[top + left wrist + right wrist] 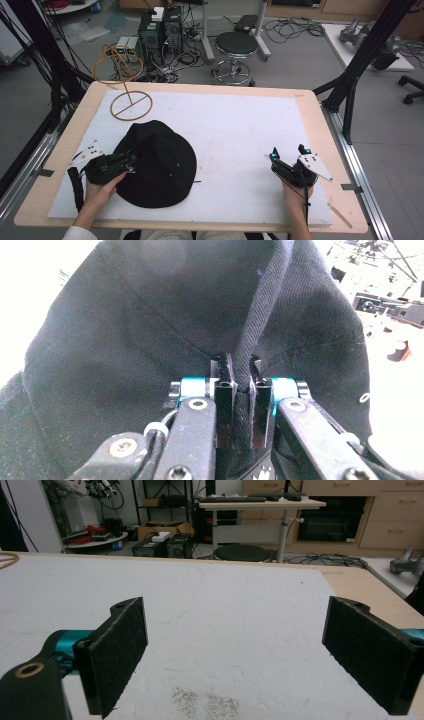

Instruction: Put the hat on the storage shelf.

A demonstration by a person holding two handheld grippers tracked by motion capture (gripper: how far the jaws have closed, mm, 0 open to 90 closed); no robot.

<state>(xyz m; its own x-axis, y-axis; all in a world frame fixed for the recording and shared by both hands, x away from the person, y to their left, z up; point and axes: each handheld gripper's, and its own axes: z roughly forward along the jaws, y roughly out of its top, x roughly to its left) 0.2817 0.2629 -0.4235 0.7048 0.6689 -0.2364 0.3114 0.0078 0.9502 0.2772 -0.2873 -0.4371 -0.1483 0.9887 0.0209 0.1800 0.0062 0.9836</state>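
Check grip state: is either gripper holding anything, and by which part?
The left gripper is shut on the black hat, pinching its brim edge. The right gripper is open, holding nothing.

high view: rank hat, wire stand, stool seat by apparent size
1. hat, clearly largest.
2. wire stand, counting base ring and upper loop together.
3. stool seat, though it sits farther off on the floor, so the order of 2 and 3 is unsure.

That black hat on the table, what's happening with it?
A person is working a two-jaw gripper in each hand. The left gripper is shut on the brim of the black bucket hat, which lies on the white mat. The right gripper rests open, apart from the hat. A wooden hat stand waits at the far left corner.
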